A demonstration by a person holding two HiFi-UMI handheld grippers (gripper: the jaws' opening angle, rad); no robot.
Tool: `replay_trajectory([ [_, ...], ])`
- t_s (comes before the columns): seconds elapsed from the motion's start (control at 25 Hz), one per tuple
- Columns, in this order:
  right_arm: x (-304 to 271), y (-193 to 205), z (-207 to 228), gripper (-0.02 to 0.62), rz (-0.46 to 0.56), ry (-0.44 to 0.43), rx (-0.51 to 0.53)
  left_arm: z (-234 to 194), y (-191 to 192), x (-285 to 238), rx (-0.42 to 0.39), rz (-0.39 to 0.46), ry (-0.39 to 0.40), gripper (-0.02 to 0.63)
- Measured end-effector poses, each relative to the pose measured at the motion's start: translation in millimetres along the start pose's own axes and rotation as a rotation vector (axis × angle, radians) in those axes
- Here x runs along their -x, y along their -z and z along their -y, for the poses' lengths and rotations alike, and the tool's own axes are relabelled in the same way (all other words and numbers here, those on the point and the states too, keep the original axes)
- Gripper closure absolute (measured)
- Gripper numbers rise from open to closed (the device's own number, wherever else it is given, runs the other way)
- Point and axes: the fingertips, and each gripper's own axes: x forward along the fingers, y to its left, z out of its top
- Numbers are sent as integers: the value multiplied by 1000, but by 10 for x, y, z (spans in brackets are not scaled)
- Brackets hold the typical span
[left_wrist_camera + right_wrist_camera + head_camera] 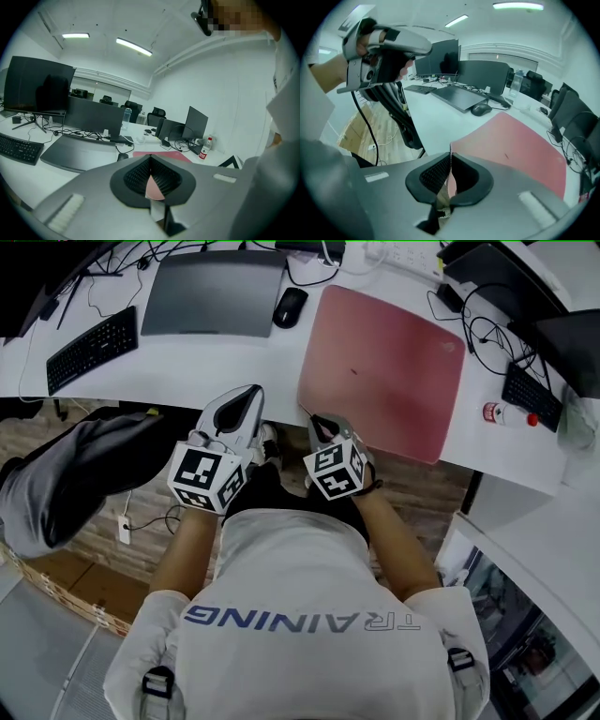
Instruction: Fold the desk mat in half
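Note:
A pink desk mat (384, 367) lies flat on the white desk (234, 371), its near edge at the desk's front. My right gripper (315, 421) is at the mat's near left corner and is shut on it. In the right gripper view the corner curls up off the desk into the closed jaws (450, 152), and the rest of the desk mat (520, 145) stretches away. My left gripper (253, 392) hovers over the desk's front edge just left of the mat, apart from it. Its tips (150, 157) meet with nothing between them; the desk mat (159, 153) shows beyond.
A dark grey pad (214, 292), a black mouse (290, 307) and a black keyboard (91, 348) lie left of the mat. At the right are a small bottle (511, 414), cables and a second keyboard (532, 395). A grey chair (66, 474) stands at the left.

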Motion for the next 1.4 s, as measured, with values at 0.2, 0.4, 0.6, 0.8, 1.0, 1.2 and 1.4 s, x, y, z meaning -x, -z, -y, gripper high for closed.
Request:
replay_trajectory([
  [0.2,245,-69,402,569,70,-18,-224,157,-55,-132,-16,-3,35,604],
  [0.4,426,-40,760,571,120,-8,-345,300,-87,-275,-29,-13,70,606],
  [0.6,587,-35,1064,571,162,8,-407,430,-121,-420,-42,-20,94,604],
  [0.8,710,-17,1425,571,196,36,-449,559,-131,-531,-44,-25,105,606],
  [1.0,815,12,1824,571,228,40,-513,658,-111,-637,-43,-35,111,604],
  [1.2,891,69,2228,571,248,53,-567,766,-116,-771,-44,-41,113,604],
  [1.4,899,118,2580,571,237,97,-560,908,-175,-946,-41,-37,132,604],
])
